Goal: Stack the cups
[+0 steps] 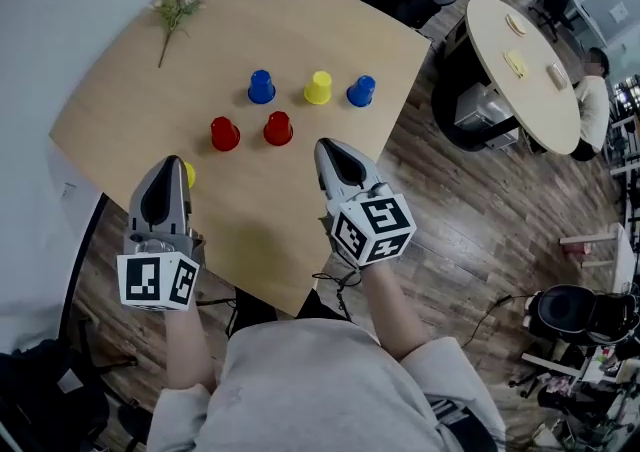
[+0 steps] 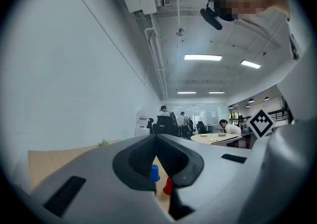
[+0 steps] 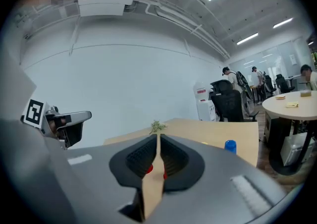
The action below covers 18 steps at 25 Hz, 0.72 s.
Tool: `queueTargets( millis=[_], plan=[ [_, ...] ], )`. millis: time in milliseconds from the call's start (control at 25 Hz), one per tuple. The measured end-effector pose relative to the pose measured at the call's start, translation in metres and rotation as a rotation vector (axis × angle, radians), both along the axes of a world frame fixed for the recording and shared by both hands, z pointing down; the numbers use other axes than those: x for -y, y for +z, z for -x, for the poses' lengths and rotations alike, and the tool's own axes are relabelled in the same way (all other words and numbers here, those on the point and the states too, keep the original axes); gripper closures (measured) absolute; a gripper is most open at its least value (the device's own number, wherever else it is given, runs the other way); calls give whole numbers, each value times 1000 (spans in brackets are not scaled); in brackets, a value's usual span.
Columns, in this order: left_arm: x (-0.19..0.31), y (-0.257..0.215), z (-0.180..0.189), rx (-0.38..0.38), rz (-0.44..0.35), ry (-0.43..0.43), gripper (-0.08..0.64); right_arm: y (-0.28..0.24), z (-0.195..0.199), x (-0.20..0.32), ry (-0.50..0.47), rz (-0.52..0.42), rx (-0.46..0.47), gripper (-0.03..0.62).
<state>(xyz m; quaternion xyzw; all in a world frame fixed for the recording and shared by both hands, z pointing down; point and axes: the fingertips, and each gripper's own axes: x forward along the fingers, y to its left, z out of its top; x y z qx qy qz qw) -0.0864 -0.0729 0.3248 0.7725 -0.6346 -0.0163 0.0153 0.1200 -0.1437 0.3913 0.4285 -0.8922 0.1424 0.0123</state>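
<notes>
While both tools sit low over the near part of the tabletop [image 1: 120, 100], six cups stand upside down on it and none is stacked. Three form the far row: the left blue cup [image 1: 261, 87], the far yellow cup [image 1: 318, 88] and the right blue cup [image 1: 361, 91]. They are spaced apart, with the yellow one in the middle. Closer in, the left red cup [image 1: 224, 134] and the right red cup [image 1: 278, 128] stand side by side without touching.

The left hand-held gripper [image 1: 168, 165] is clenched on nothing. In its own view the pads meet at the tip, and only distant cups show through the slot behind them. The near yellow cup [image 1: 189, 175] peeks out just to the right of its nose, partly covered by the grey body, and whether the two touch cannot be told. The left red cup lies a little beyond and to the right of that nose, clearly apart from it.

The right hand-held gripper [image 1: 326, 147] is also clenched and empty, its jaws pressed together along their whole front. Its tip sits just on the near side of the right red cup and slightly to its right — near, but not in contact. The far row lies well beyond both tips.

A flower sprig [image 1: 175, 8] lies at the far left corner, away from every cup.
</notes>
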Motion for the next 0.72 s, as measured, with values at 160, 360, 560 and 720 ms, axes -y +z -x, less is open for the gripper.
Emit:
queueTargets(
  millis=[160, 360, 560, 720],
  plan=[
    [12, 10, 14, -2, 25, 43, 552, 21, 23, 20, 8, 61, -38, 489],
    [25, 22, 35, -8, 55, 82, 552, 59, 47, 45, 35, 153, -88, 402],
    [35, 40, 57, 6, 98, 118, 552, 111, 62, 64, 77, 256, -160, 359],
    [42, 53, 79, 12, 128, 130, 552, 151, 71, 73, 116, 327, -212, 334]
  ],
)
